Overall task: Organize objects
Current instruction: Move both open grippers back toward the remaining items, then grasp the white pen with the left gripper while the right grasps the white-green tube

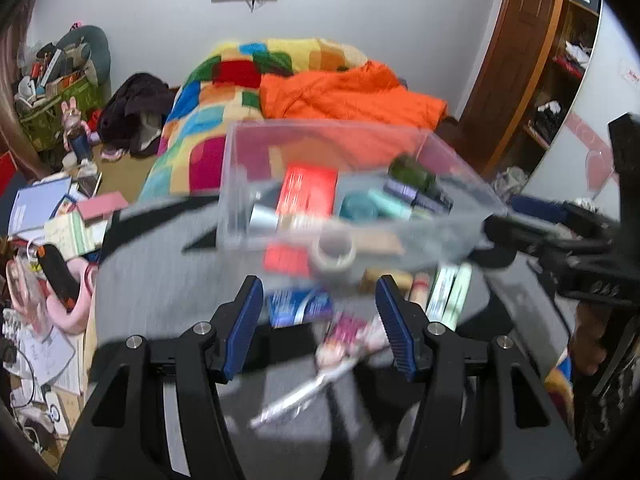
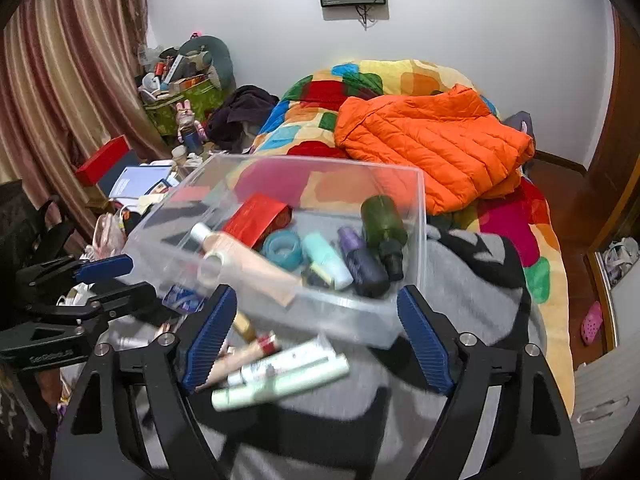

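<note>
we took the clear bin [image 2: 416, 200] as our landmark; it sat on a blanket [image 2: 472, 280] at the near end of the bed. in the bin we found a box [image 2: 256, 218], a tape roll [image 2: 284, 249], several small bottles [image 2: 360, 264] and a long tube [image 2: 248, 260]. before the bin, on the blanket, lay a cluster of tubes [image 2: 280, 376] and a small packet [image 1: 300, 306]. behind the bin, on the bed, lay a jacket [image 2: 432, 148]. left of the bin stood a cluttered pile of books and boxes [image 1: 60, 216].
</note>
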`<state>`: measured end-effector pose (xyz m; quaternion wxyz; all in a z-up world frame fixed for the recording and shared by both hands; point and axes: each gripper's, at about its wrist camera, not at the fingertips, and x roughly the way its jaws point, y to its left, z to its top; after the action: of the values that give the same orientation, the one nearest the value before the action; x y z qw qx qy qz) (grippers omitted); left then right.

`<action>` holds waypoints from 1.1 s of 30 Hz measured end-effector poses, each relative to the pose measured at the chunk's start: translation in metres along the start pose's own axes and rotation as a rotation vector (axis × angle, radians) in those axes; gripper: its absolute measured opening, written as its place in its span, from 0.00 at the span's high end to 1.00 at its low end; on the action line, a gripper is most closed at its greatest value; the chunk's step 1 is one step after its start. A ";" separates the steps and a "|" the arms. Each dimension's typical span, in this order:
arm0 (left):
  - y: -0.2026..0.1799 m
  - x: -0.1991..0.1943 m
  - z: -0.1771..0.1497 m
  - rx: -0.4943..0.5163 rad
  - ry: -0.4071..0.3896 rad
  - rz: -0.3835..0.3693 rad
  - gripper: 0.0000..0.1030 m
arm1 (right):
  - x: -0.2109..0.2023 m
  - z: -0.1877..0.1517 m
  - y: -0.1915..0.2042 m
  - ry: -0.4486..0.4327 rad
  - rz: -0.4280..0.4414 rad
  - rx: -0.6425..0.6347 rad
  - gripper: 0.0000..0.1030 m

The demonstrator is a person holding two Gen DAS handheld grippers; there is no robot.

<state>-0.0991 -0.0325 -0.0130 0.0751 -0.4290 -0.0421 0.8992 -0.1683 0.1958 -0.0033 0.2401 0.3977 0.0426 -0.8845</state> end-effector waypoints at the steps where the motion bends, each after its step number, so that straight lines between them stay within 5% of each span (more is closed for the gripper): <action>1: 0.002 0.001 -0.007 -0.001 0.016 -0.002 0.43 | -0.001 -0.004 0.002 0.005 0.000 -0.005 0.22; 8: 0.003 0.025 -0.048 0.052 0.126 -0.038 0.43 | 0.017 -0.041 0.007 0.112 0.014 0.028 0.21; 13: -0.010 0.026 -0.052 0.105 0.088 -0.003 0.40 | 0.043 -0.057 0.009 0.191 0.032 0.093 0.21; 20: -0.017 0.018 -0.058 0.110 0.099 -0.055 0.71 | 0.042 -0.059 0.003 0.174 0.018 0.125 0.24; 25: -0.032 0.006 -0.072 0.131 0.119 -0.117 0.74 | 0.035 -0.064 -0.011 0.183 -0.022 0.142 0.45; 33: -0.044 0.020 -0.060 0.148 0.122 -0.086 0.74 | 0.035 -0.054 -0.016 0.175 0.023 0.217 0.46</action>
<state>-0.0603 0.0151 -0.0598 0.1474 -0.4740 0.0108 0.8680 -0.1585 0.2110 -0.0669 0.2012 0.4974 -0.0369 -0.8431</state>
